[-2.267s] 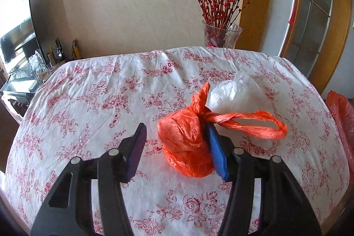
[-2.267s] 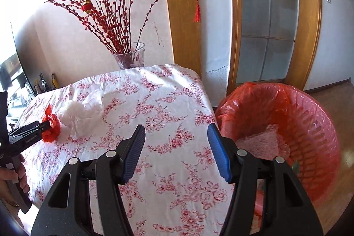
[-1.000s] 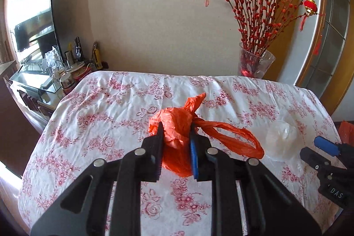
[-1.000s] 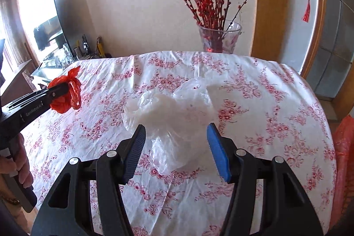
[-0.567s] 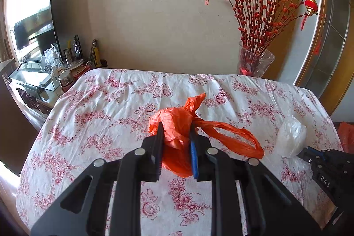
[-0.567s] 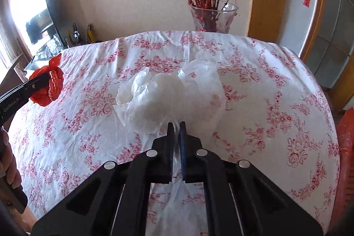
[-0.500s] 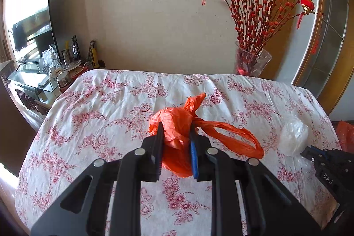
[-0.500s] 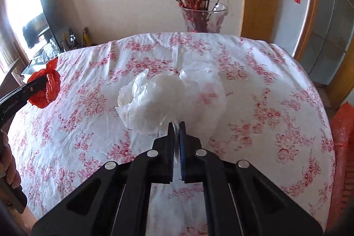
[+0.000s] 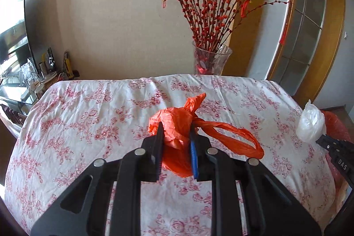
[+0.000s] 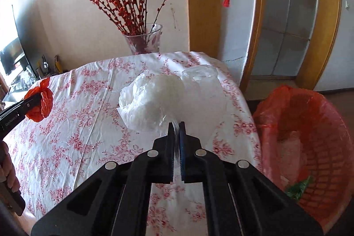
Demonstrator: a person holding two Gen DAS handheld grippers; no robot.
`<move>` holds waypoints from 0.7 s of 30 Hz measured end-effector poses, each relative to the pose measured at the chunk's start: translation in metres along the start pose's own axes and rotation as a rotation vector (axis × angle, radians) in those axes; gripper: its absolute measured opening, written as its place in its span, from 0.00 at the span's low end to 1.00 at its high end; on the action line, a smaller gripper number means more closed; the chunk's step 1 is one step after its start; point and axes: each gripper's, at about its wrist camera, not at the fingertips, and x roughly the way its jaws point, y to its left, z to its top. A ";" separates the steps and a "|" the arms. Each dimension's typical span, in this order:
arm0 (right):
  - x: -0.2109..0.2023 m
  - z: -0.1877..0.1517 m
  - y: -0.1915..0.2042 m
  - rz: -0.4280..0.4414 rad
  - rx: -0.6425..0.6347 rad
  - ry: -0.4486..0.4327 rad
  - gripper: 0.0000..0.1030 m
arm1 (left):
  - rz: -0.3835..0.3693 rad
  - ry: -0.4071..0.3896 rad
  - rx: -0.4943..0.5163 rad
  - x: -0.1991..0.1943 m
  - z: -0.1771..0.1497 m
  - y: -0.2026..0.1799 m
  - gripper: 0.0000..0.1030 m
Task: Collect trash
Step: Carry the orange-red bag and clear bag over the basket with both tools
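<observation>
2 bags [image 9: 177,125] [image 10: 159,103], each claw-pinched.

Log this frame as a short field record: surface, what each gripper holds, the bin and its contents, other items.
surface: table under a floral tablecloth
left gripper: shut on orange bag
right gripper: shut on white bag
bin: red basket with red liner, beside the table's right edge
bin contents: pale scraps and something green; hard to identify
other: glass vase of red berry branches at the far edge
</observation>
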 end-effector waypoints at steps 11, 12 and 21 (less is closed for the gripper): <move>-0.041 -0.005 -0.038 -0.056 0.052 -0.059 0.04 | -0.097 -0.009 0.055 -0.007 -0.003 -0.058 0.20; -0.041 -0.005 -0.040 -0.057 0.056 -0.062 0.04 | -0.104 -0.010 0.059 -0.008 -0.003 -0.062 0.20; -0.063 -0.013 -0.065 -0.079 0.104 -0.094 0.04 | -0.170 -0.023 0.080 -0.022 -0.001 -0.099 0.20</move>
